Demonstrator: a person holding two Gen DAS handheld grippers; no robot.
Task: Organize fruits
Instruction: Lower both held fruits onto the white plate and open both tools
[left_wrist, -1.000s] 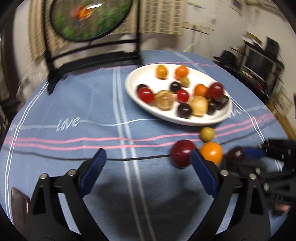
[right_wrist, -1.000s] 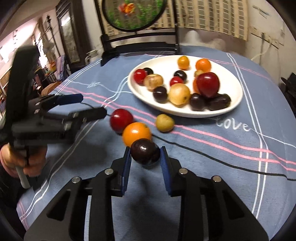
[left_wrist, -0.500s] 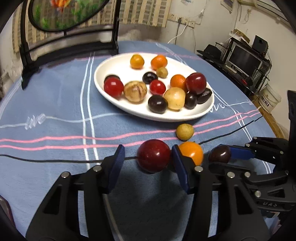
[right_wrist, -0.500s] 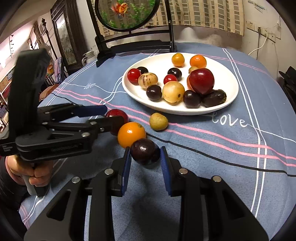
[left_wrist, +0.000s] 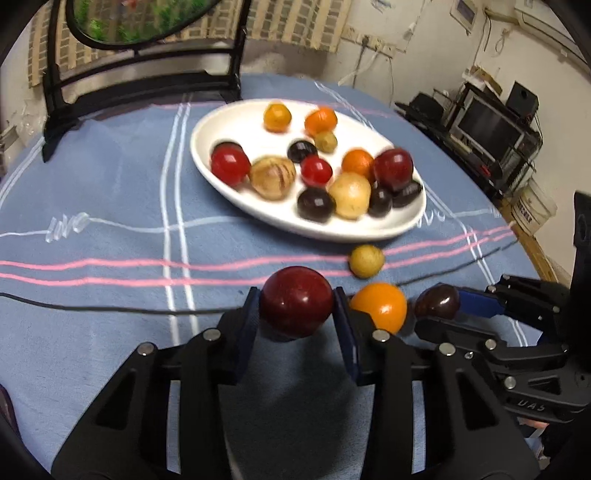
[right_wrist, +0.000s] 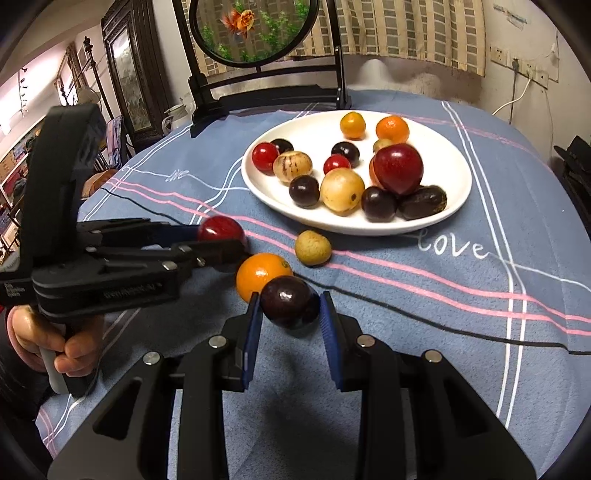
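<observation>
Right, left gripper (left_wrist: 297, 314): pads pinched on the dark red fruit (left_wrist: 296, 301).
Right gripper (right_wrist: 290, 317): clamped on the dark plum (right_wrist: 289, 302).
Orange (right_wrist: 263, 275): touching the plum at 10 o'clock.
Yellow-green fruit (right_wrist: 313, 247): loose, near the plate.
Right view only: gripping hand (right_wrist: 55, 341).
White plate (right_wrist: 452, 147): mixed fruits piled inside.
Left view: plate blurred.

A round goldfish screen (right_wrist: 255, 29) on a black stand backs the blue-clothed table (right_wrist: 461, 295).

Left gripper (left_wrist: 297, 314) low and level, fingers clamped tight on its catch; right gripper (right_wrist: 290, 314) just beside it, pads pinched in too.
</observation>
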